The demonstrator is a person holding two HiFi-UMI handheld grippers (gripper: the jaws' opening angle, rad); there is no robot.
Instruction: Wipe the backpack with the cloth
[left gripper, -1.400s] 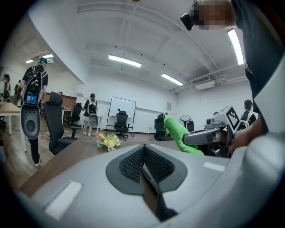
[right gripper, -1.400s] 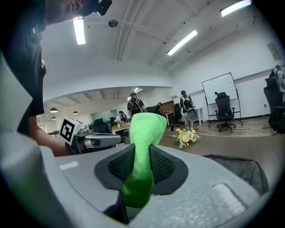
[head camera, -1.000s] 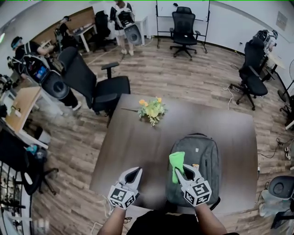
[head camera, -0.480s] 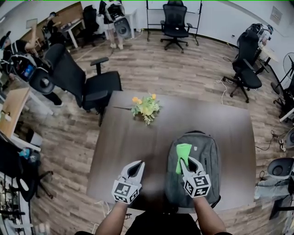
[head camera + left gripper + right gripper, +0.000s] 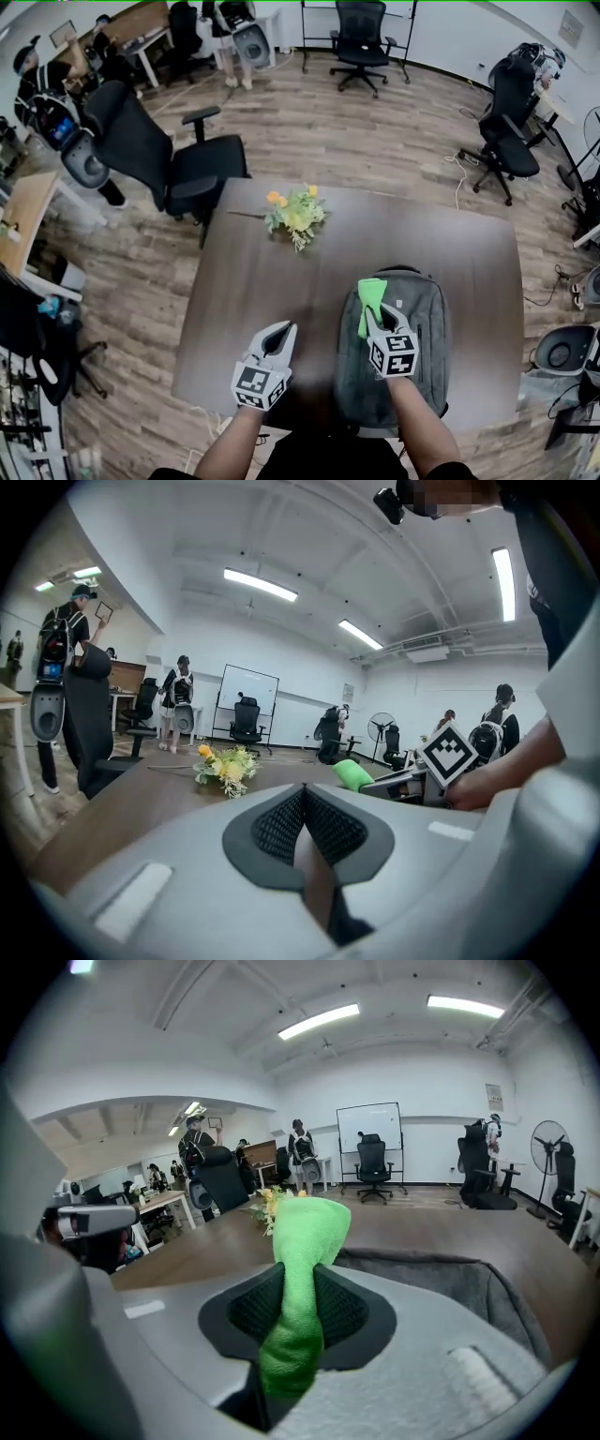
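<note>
A grey backpack (image 5: 417,319) lies flat on the dark brown table (image 5: 272,281), at its front right. My right gripper (image 5: 377,314) is over the pack's left half, shut on a bright green cloth (image 5: 370,300) that sticks out ahead of the jaws. The right gripper view shows the cloth (image 5: 302,1269) pinched upright between the pads, with the backpack (image 5: 441,1283) just beyond. My left gripper (image 5: 278,335) hovers over bare table left of the pack, jaws closed with nothing between them; its view shows the pads (image 5: 305,832) meeting.
A small bunch of yellow flowers (image 5: 295,214) lies at the table's far side. A black office chair (image 5: 173,159) stands by the far left corner. More chairs, desks and people fill the room beyond.
My right gripper has carried the green cloth forward along the backpack, away from me. The left gripper has stayed about where it was.
</note>
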